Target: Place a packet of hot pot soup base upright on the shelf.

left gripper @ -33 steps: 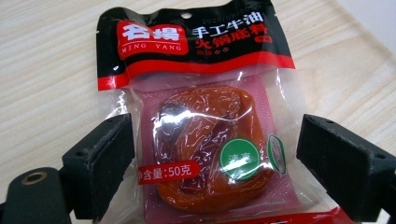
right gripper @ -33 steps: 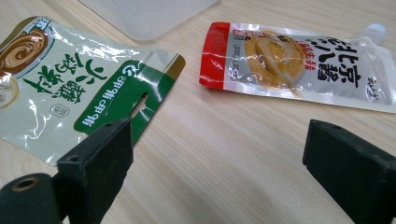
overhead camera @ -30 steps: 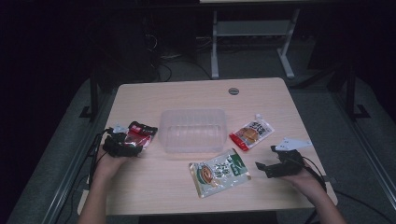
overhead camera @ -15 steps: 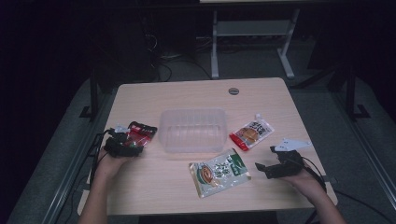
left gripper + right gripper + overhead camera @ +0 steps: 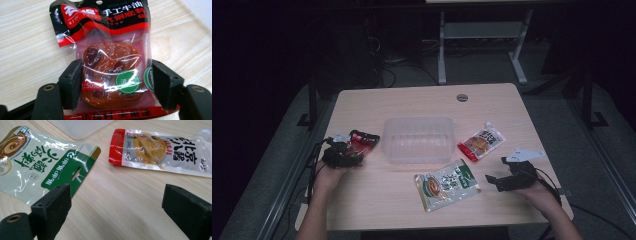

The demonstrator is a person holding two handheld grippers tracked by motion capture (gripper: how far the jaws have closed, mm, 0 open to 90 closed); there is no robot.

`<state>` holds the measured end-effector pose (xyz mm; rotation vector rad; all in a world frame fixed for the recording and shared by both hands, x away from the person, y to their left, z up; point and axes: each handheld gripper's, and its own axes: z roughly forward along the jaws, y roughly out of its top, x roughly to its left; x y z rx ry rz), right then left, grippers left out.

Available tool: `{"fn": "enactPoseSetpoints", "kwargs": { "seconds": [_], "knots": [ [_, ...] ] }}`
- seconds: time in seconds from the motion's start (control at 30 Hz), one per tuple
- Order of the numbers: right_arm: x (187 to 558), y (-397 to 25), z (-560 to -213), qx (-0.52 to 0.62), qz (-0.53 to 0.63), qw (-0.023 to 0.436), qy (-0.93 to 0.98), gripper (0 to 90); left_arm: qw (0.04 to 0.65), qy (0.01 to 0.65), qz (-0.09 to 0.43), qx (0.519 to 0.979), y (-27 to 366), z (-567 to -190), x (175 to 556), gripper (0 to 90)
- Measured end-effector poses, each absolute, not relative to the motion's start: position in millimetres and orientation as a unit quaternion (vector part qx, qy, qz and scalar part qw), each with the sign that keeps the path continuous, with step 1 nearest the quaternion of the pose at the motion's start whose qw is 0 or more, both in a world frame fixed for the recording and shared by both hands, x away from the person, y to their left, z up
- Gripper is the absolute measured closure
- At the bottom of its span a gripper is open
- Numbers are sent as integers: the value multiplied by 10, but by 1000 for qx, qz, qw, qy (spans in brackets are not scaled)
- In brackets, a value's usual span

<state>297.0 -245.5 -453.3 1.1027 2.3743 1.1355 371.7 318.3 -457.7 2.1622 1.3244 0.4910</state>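
Observation:
A red-and-black sauce packet [image 5: 110,57] lies flat on the wooden table, left of a clear plastic container [image 5: 418,140]. My left gripper [image 5: 116,80] is open, one jaw on each side of the packet's lower half, close against its edges. In the high view the left gripper [image 5: 352,152] sits at the near end of the red packet [image 5: 364,141]. My right gripper [image 5: 116,197] is open over bare table, with nothing between its jaws. The right gripper [image 5: 494,179] is at the table's right, just right of a green-and-white packet [image 5: 447,184].
A red-and-orange spouted pouch [image 5: 481,142] lies right of the container; in the right gripper view this pouch [image 5: 160,152] is ahead on the right and the green packet [image 5: 37,160] ahead on the left. A cable hole [image 5: 462,97] marks the table's far side. Table edges are near both hands.

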Motion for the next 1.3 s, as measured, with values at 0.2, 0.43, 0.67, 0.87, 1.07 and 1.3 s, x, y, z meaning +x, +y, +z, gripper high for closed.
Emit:
{"fn": "enactPoseSetpoints", "kwargs": {
  "seconds": [0.2,0.43,0.67,0.87,1.07,1.3],
  "knots": [
    [2976,-2463,-4538,384,396,142,822,82,284,504,176,796,3223,-4558,3719,404],
    [2972,-2463,-4529,383,394,143,823,83,287,504,175,796,3234,-4548,3724,405],
    [2975,-2474,-4524,382,393,146,824,83,296,501,167,796,3270,-4535,3717,407],
    [2973,-2470,-4523,382,397,144,822,83,301,502,161,795,3325,-4483,3695,409],
    [2971,-2477,-4517,384,396,144,822,83,312,493,148,798,3331,-4331,3649,409],
    [2970,-2487,-4515,383,397,145,821,83,314,482,133,807,3332,-4223,3559,409]
  ]
}}
